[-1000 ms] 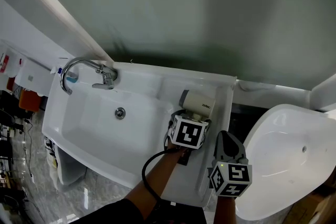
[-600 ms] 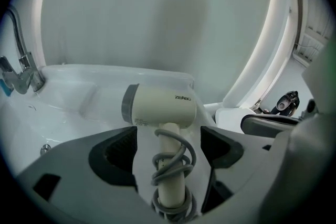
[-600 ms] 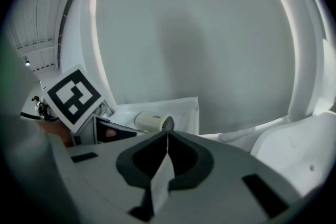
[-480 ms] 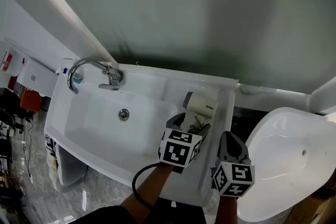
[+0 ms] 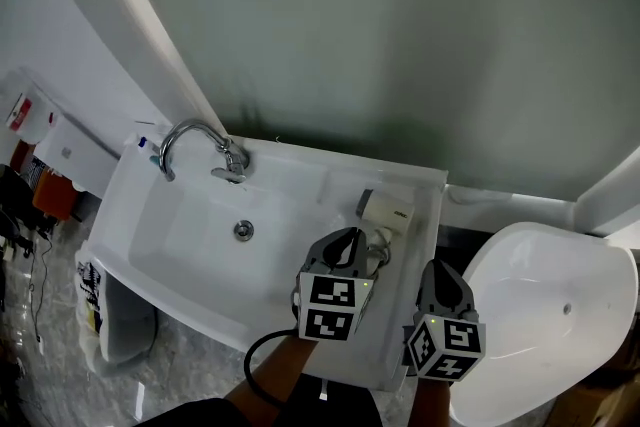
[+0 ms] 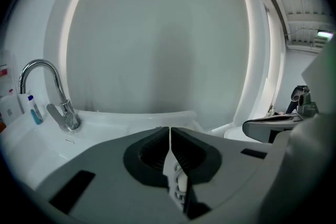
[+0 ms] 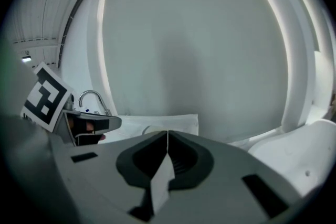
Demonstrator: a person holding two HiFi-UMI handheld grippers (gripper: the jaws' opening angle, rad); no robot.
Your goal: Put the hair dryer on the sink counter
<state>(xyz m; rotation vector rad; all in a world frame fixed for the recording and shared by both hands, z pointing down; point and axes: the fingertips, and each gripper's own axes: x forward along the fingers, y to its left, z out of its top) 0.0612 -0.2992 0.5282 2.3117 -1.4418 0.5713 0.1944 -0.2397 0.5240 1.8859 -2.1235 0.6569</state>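
The cream hair dryer (image 5: pixel 384 210) lies on the white sink counter (image 5: pixel 426 197), right of the basin, with its coiled cord (image 5: pixel 378 239) beside it. My left gripper (image 5: pixel 349 238) hovers just short of the dryer. Its jaws are closing and meet tip to tip, with nothing between them. In the left gripper view the left gripper (image 6: pixel 169 134) hides the dryer; only a bit of coiled cord (image 6: pixel 180 186) shows below it. My right gripper (image 5: pixel 440 268) is shut and empty near the counter's front right corner, and the right gripper (image 7: pixel 167 139) shows the same in its own view.
A chrome faucet (image 5: pixel 203 147) stands at the back left of the basin (image 5: pixel 200 235), whose drain (image 5: pixel 243 230) lies in the middle. A white toilet bowl (image 5: pixel 545 305) sits to the right. A black cable (image 5: pixel 262 351) loops below my left gripper. A wall rises behind the counter.
My left gripper let go of the hair dryer, drew back toward me and shut its jaws. The dryer stays on the counter. The right gripper barely moved.
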